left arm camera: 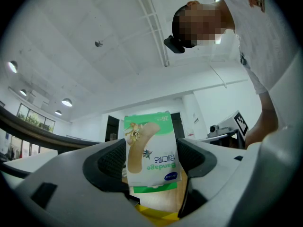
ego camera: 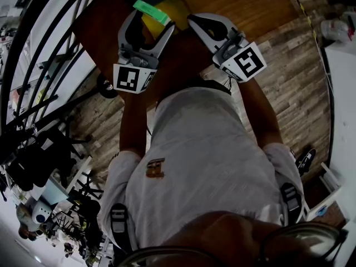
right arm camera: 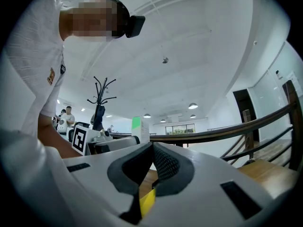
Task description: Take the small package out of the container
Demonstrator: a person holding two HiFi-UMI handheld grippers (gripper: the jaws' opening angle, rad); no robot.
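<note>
A small green-and-white bandage package point(left arm camera: 149, 136) stands upright between the pads of my left gripper point(left arm camera: 152, 161), which is shut on it. In the head view the package point(ego camera: 151, 10) is held over the yellow container point(ego camera: 173, 7) on the brown wooden table point(ego camera: 245, 4); whether it is clear of the container cannot be told. My left gripper point(ego camera: 153, 20) is at the container's left. My right gripper point(ego camera: 192, 19) is at its right edge, shut, pads touching at the tips point(right arm camera: 152, 148) with nothing seen between them. A slice of the yellow container point(right arm camera: 147, 202) shows below them.
A curved dark railing point(ego camera: 50, 49) runs along the left of the table. Pale plank floor point(ego camera: 289, 65) lies to the right, with a white table point(ego camera: 342, 93) beyond. My own torso point(ego camera: 206, 166) fills the lower head view. A coat rack point(right arm camera: 102, 98) stands far off.
</note>
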